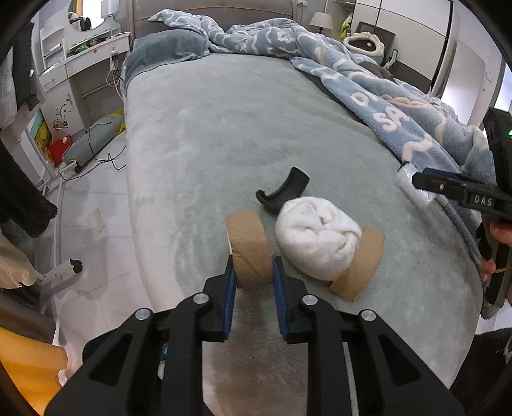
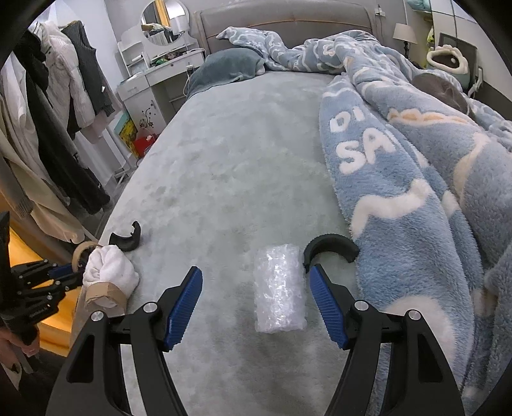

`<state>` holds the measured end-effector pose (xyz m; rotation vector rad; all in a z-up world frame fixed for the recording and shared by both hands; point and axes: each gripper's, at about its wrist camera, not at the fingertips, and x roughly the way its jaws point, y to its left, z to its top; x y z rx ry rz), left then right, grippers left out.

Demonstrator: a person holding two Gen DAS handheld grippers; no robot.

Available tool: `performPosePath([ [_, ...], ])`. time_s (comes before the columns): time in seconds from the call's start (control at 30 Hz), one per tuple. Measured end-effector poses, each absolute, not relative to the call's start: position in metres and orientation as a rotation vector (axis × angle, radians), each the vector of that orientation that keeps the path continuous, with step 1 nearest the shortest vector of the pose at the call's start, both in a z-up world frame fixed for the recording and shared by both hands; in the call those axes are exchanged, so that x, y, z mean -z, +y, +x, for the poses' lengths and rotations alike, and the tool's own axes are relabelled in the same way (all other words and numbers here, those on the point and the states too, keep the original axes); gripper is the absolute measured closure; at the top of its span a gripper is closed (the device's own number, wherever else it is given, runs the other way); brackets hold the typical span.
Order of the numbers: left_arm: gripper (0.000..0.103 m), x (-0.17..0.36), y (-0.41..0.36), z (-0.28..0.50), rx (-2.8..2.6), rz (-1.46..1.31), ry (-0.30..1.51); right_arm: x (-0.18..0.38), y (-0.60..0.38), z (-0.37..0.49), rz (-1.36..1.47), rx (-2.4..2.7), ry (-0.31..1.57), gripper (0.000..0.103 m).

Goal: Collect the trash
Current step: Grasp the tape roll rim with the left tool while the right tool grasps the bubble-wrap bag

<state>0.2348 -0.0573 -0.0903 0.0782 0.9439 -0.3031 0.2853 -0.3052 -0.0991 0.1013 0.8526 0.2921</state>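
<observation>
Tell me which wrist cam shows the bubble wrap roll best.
Right wrist. The bubble wrap roll lies whole and centred on the bed, between the open fingers of the right gripper. The left wrist view catches only one end of it at the frame's right, mostly hidden behind the right gripper.

Domestic bedroom. A wide bed (image 2: 230, 166) with a grey padded headboard (image 2: 284, 19) fills the scene, covered by a pale fleece sheet, a grey-blue pillow (image 2: 230, 68) and a rumpled blue blanket (image 2: 409, 166) with white lettering. Left of the bed stands a white dressing table (image 2: 160, 80) with an oval mirror (image 2: 163, 22); coats hang on a clothes rack (image 2: 57, 105). A shaded bedside lamp (image 2: 404, 33) stands at the right.
</observation>
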Motion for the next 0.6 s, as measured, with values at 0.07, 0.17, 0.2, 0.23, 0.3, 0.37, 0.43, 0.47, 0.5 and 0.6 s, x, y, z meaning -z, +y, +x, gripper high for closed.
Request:
performPosePath([
  [0.07, 0.079, 0.088, -0.055, 0.234, 0.299, 0.07, 0.936, 0.101, -0.302, 0.287, 0.081, -0.289, 0.861, 0.033],
  [0.17, 0.079, 0.083, -0.049, 0.232, 0.295, 0.057, 0.918, 0.104, -0.298, 0.288, 0.05, -0.275, 0.877, 0.033],
  [0.2, 0.079, 0.081, -0.048, 0.232, 0.295, 0.053, 0.911, 0.105, -0.298, 0.289, 0.042, -0.272, 0.883, 0.033],
  [0.23, 0.08, 0.081, -0.047, 0.232, 0.297, 0.05, 0.91, 0.106, -0.297, 0.289, 0.035, -0.269, 0.887, 0.036],
  [0.3, 0.08, 0.08, -0.047, 0.231, 0.302, 0.047, 0.908, 0.108, -0.294, 0.29, 0.011, -0.259, 0.899, 0.042],
  [0.37, 0.08, 0.08, -0.047, 0.23, 0.308, 0.049, 0.908, 0.111, -0.291, 0.291, -0.015, -0.249, 0.907, 0.047],
  [0.43, 0.08, 0.08, -0.047, 0.23, 0.314, 0.052, 0.908, 0.113, -0.29, 0.292, -0.044, -0.23, 0.916, 0.053],
  [0.47, 0.08, 0.08, -0.047, 0.23, 0.316, 0.051, 0.908, 0.115, -0.29, 0.293, -0.059, -0.218, 0.922, 0.055],
  [0.5, 0.08, 0.08, -0.046, 0.23, 0.318, 0.048, 0.907, 0.117, -0.29, 0.294, -0.074, -0.204, 0.928, 0.059],
  [0.6, 0.08, 0.077, -0.043, 0.229, 0.322, 0.039, 0.897, 0.121, -0.294, 0.295, -0.079, -0.183, 0.937, 0.067],
])
